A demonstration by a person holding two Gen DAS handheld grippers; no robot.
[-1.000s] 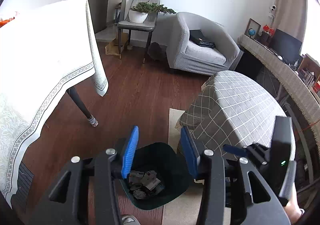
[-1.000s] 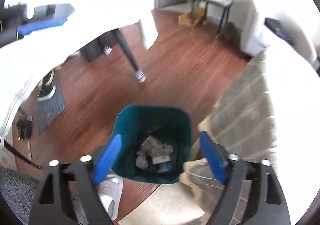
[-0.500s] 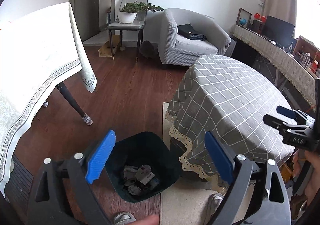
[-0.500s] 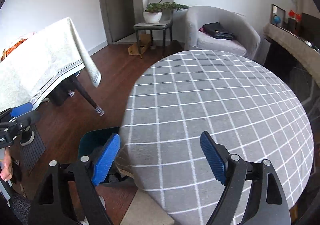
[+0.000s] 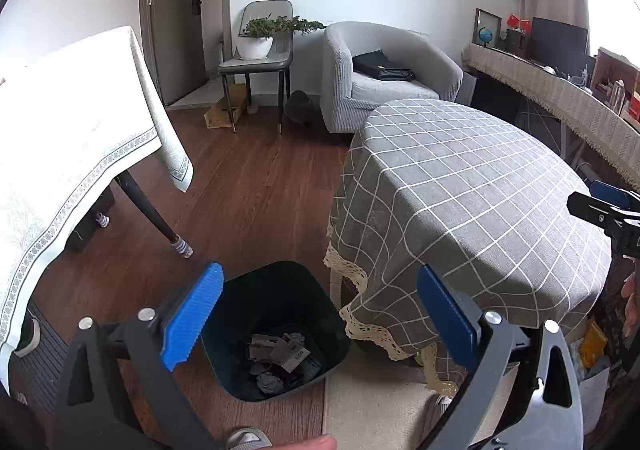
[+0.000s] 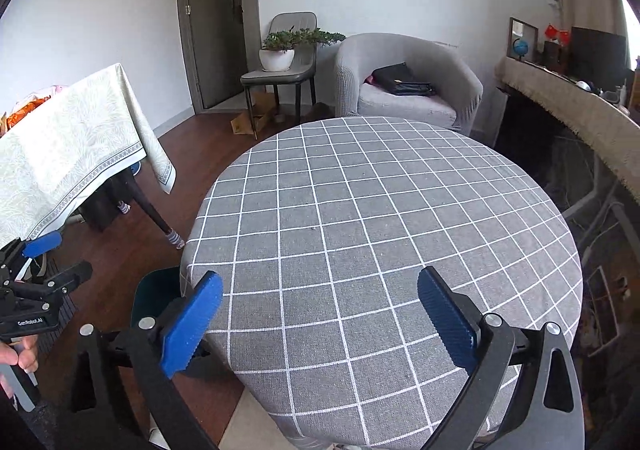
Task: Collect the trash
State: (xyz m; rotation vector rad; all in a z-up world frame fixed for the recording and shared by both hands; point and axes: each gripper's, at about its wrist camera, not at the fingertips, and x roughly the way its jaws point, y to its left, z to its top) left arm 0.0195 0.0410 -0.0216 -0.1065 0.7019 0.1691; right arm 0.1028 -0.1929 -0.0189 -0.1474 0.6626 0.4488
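Left wrist view. The left tool [image 5: 320,314] points down at a dark green bin [image 5: 276,330] on the wooden floor [image 5: 248,193]; its blue pads [image 5: 192,316] are opening, with nothing gripped between them. Crumpled paper and wrappers [image 5: 282,360] lie in the bottom of the bin. Just right of the bin stands a round tabletop under a grey checked cloth [image 5: 460,189] with a lace hem. At the right edge the right tool [image 5: 608,205] enters above that cloth. To the left, a white patterned cloth [image 5: 68,137] drapes another tabletop. Beyond: a grey armchair [image 5: 384,73] with a black bag [image 5: 382,67], and a chair bearing a potted plant [image 5: 260,37].
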